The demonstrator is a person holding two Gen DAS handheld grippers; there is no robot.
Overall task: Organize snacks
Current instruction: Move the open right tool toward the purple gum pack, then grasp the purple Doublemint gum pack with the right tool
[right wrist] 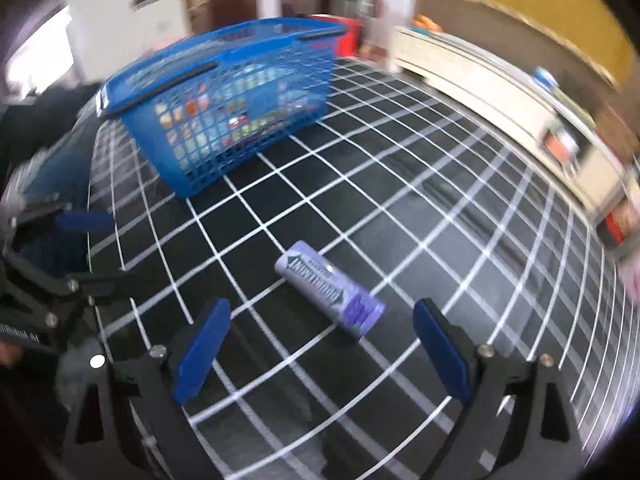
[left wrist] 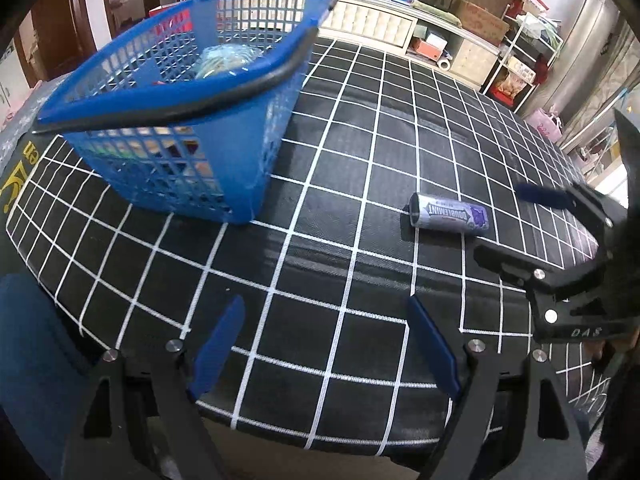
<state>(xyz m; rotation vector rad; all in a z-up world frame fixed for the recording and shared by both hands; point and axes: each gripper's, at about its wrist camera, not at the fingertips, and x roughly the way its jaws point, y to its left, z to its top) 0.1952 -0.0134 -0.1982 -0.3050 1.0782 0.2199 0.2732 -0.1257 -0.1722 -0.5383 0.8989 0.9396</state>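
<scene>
The Doublemint tube (right wrist: 330, 288) is lying on its side on the gridded table (right wrist: 440, 220), well apart from the blue basket (right wrist: 224, 92) and on the side nearer the right gripper (right wrist: 320, 354), and that gripper is pointing straight at it, jaws spread wide and holding nothing, the tube's near end sitting just ahead of the gap. The view from the right wrist is smearing, so the label is hard to read there; from the left wrist it is reading clearly as a small purple-and-silver cylinder (left wrist: 448, 214). It is looking light and rigid, a hard little canister, but round and glossy, so it is likely to roll or squirt out if pinched near an end. The safest hold is looking like a grip across the middle of its length, pads flat on the curved sides. The left gripper (left wrist: 328, 350) is hanging near the table's edge, away from the basket, jaws also wide and empty. The basket is already holding several packets.
</scene>
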